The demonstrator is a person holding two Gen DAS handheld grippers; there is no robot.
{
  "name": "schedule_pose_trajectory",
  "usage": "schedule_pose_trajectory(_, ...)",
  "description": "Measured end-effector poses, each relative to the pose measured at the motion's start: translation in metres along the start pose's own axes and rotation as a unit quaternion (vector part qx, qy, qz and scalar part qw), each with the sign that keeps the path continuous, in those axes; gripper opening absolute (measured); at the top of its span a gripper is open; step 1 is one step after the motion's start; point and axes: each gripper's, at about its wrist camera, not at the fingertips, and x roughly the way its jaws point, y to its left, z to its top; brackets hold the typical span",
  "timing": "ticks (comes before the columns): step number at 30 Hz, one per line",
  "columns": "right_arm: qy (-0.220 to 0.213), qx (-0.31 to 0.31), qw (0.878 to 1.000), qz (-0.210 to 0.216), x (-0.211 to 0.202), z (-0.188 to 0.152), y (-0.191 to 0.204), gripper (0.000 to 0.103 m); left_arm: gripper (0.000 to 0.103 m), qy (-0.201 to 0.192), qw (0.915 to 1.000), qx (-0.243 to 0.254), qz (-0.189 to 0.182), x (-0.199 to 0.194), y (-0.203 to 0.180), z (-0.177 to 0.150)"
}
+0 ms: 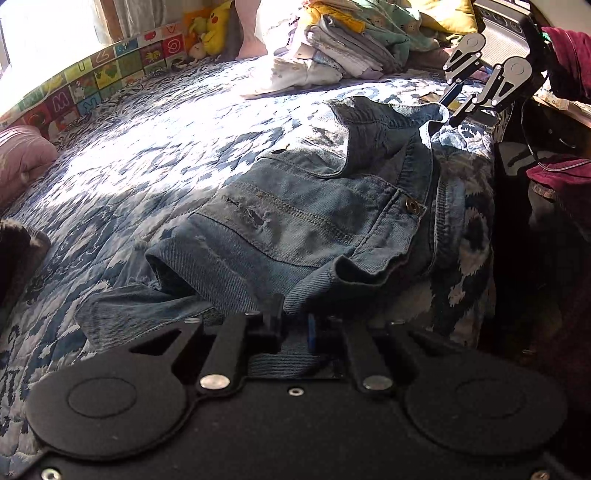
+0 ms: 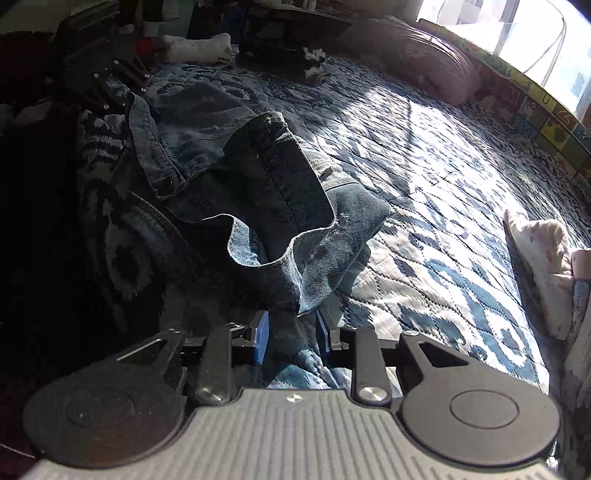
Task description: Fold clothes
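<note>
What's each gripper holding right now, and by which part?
Both grip the denim jacket. The left gripper is shut on a fold of its edge nearest that camera. The right gripper seems to pinch the opposite edge, though its pads stand apart.

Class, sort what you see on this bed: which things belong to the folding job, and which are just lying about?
Part of the job:
denim jacket
left gripper
right gripper

Lying about:
pile of clothes
pink pillow
yellow soft toy
patterned quilt
</note>
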Motion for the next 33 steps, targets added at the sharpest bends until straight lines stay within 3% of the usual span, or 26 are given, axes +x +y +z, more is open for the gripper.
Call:
schedule_pose_trajectory(1, -0.007, 0.018, 1.000, 0.009, -0.008, 0.001, -0.003, 0.032, 0.014, -0.001, 1.0000, -0.001, 0.004, -0.001, -0.003, -0.002)
schedule_pose_trajectory(5, -0.095, 0.086, 0.992, 0.016, -0.022, 0.023, -0.007, 0.059, 0.026, 0.003, 0.9997, 0.005, 0.023, 0.003, -0.017, -0.007)
schedule_pose_trajectory(7, -0.127, 0.104, 0.986, 0.012, -0.011, 0.045, -0.003, 0.060, 0.026, 0.009, 0.9994, 0.002, 0.034, 0.007, -0.021, -0.010)
schedule_pose_trajectory(8, -0.131, 0.101, 0.986, 0.008, 0.001, 0.056, 0.003, 0.062, 0.026, 0.008, 0.9993, 0.000, 0.038, 0.007, -0.022, -0.010)
schedule_pose_trajectory(11, -0.124, 0.087, 0.988, 0.010, 0.039, 0.084, 0.022, 0.081, 0.026, 0.003, 0.9988, -0.013, 0.047, 0.005, -0.023, -0.010)
schedule_pose_trajectory(12, -0.106, 0.080, 0.991, 0.025, 0.053, 0.090, 0.029, 0.079, 0.026, 0.001, 0.9987, -0.016, 0.048, 0.004, -0.023, -0.010)
schedule_pose_trajectory(13, -0.052, 0.077, 0.991, 0.098, 0.072, 0.096, 0.038, 0.074, 0.026, -0.001, 0.9986, -0.019, 0.050, 0.003, -0.023, -0.010)
schedule_pose_trajectory(14, -0.010, 0.061, 0.982, 0.176, 0.081, 0.097, 0.051, 0.055, 0.026, -0.002, 0.9984, -0.019, 0.052, 0.002, -0.023, -0.009)
schedule_pose_trajectory(15, 0.003, 0.030, 0.979, 0.203, 0.080, 0.096, 0.067, 0.047, 0.026, -0.002, 0.9983, -0.019, 0.054, 0.001, -0.024, -0.009)
schedule_pose_trajectory(17, 0.002, -0.066, 0.984, 0.167, 0.067, 0.089, 0.107, 0.055, 0.026, -0.005, 0.9983, -0.020, 0.054, -0.001, -0.024, -0.010)
schedule_pose_trajectory(19, 0.005, -0.084, 0.985, 0.151, 0.055, 0.084, 0.116, 0.056, 0.026, -0.007, 0.9982, -0.024, 0.055, 0.000, -0.024, -0.012)
schedule_pose_trajectory(22, -0.024, -0.055, 0.992, 0.115, 0.028, 0.079, 0.099, 0.056, 0.026, -0.007, 0.9981, -0.025, 0.056, 0.002, -0.026, -0.014)
schedule_pose_trajectory(27, -0.047, -0.026, 0.999, 0.010, -0.005, 0.062, 0.057, 0.063, 0.026, -0.009, 0.9979, -0.010, 0.063, 0.001, -0.029, -0.014)
schedule_pose_trajectory(30, -0.027, -0.054, 0.997, -0.047, -0.004, 0.049, 0.037, 0.063, 0.026, 0.000, 0.9965, 0.032, 0.077, 0.002, -0.036, -0.011)
schedule_pose_trajectory(33, 0.012, -0.130, 0.988, -0.077, 0.004, 0.029, 0.038, 0.062, 0.026, 0.008, 0.9933, 0.077, 0.086, 0.004, -0.044, -0.009)
